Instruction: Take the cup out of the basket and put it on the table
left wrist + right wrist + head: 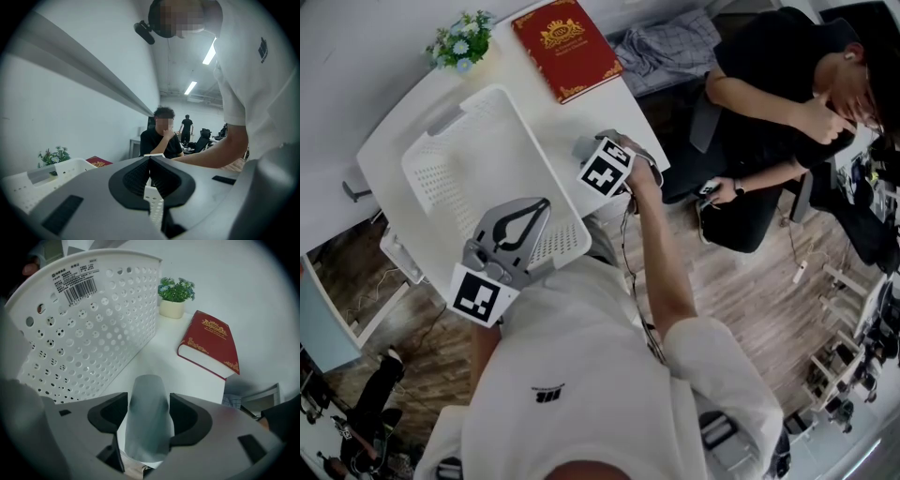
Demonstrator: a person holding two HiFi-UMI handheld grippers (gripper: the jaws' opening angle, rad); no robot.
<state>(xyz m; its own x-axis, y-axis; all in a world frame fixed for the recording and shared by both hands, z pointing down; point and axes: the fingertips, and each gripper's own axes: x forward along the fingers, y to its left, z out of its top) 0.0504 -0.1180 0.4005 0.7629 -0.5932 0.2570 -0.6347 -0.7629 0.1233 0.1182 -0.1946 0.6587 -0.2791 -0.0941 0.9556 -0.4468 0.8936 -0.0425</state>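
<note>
Seen from above, a person in a white T-shirt reaches forward with both arms. The left forearm is drawn in close to the body. The left gripper (pixel 539 208), grey plastic with black ribbed pads, points almost level, and its jaws are pinched together on the near rim of the basket (pixel 487 159). A strip of that perforated white rim shows between the pads in the left gripper view.

The bare right arm stretches out further, bent at the elbow. The right hand (pixel 639 176) tips the right gripper (pixel 149 397) steeply downward at the basket's 3 o'clock side. Its jaws stand wide and clasp the cup (pixel 149 427), a smooth, frosted grey, tapering shape with both black pads against its sides. The cup is out of the basket, just beside its outer wall, over the white table (pixel 581 112). Whether it touches the tabletop cannot be told.

The basket is rectangular white plastic, dotted with round holes.

Beyond it, at 12 o'clock, a red book (pixel 565 47) with gold ornament lies flat. At 11 o'clock stands a small pot of flowers (pixel 461 39). At 2 o'clock, off the table, a person in black (pixel 769 84) sits.
</note>
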